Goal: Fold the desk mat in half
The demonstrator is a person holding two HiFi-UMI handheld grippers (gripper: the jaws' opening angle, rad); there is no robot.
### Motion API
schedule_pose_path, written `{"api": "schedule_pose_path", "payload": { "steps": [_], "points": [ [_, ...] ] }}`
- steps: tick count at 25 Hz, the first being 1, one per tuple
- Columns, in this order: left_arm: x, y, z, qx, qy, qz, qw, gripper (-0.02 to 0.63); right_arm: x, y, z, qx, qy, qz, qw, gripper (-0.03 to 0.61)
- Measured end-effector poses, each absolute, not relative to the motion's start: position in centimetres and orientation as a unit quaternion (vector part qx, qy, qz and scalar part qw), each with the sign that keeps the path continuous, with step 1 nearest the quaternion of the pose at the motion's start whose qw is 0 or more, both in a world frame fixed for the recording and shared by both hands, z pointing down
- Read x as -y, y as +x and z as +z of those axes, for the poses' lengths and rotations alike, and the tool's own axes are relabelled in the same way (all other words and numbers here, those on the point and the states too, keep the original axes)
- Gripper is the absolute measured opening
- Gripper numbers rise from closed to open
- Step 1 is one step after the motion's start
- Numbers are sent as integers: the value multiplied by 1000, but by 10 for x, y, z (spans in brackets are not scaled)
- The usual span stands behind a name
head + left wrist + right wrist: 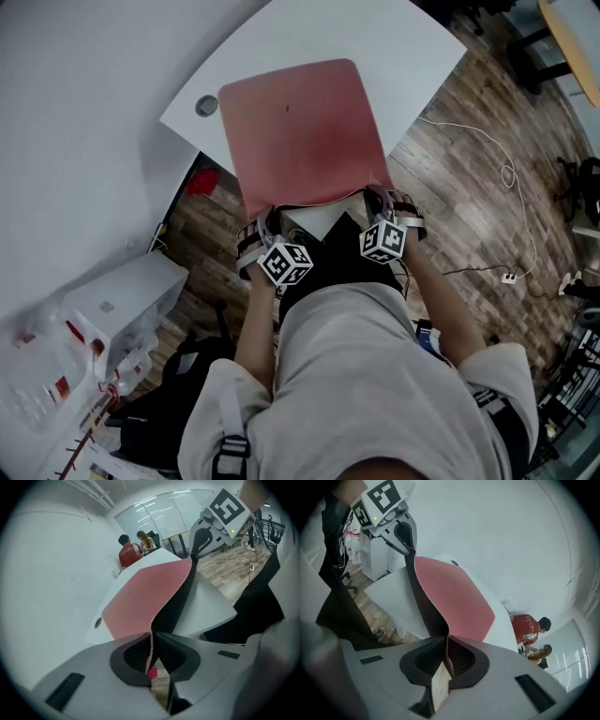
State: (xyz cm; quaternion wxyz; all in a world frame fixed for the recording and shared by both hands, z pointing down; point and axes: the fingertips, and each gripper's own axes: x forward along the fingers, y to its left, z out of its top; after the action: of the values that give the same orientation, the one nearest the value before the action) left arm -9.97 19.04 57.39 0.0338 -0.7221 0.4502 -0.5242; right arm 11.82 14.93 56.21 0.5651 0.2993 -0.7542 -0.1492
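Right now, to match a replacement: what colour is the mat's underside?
Black. The desk mat shows it best in the left gripper view.

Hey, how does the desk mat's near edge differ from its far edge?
The near edge is lifted off the desk, pinched by the left gripper and right gripper; the far edge lies flat. The near edge shows black underside; the far edge shows only pink. Both belong to one mat.

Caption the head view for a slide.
Left gripper and right gripper pinch the near corners of the mat, held raised off the table.
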Motion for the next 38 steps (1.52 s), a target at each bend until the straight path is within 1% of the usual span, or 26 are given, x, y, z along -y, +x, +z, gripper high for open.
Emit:
{"api": "schedule_pose_path", "payload": {
  "steps": [10, 12, 17, 21, 24, 38],
  "points": [
    [-167, -102, 590, -435, -720, -541, 2, 41, -118, 110, 577, 750, 262, -128, 594, 54],
    [-166, -101, 596, -426, -723, -543, -18, 41, -114, 108, 581, 751, 254, -128, 596, 54],
    [-163, -102, 612, -393, -729, -552, -96, 40, -108, 103, 591, 748, 233, -135, 607, 53],
    [-162, -108, 623, -370, -716, -579, -121, 41, -107, 101, 595, 751, 227, -111, 610, 52],
    [-162, -109, 623, -374, -714, -578, -127, 41, -105, 101, 595, 755, 230, -92, 607, 54],
    [-152, -106, 613, -389, -717, -561, -142, 41, -88, 97, 593, 761, 227, -109, 598, 54]
  ]
}}
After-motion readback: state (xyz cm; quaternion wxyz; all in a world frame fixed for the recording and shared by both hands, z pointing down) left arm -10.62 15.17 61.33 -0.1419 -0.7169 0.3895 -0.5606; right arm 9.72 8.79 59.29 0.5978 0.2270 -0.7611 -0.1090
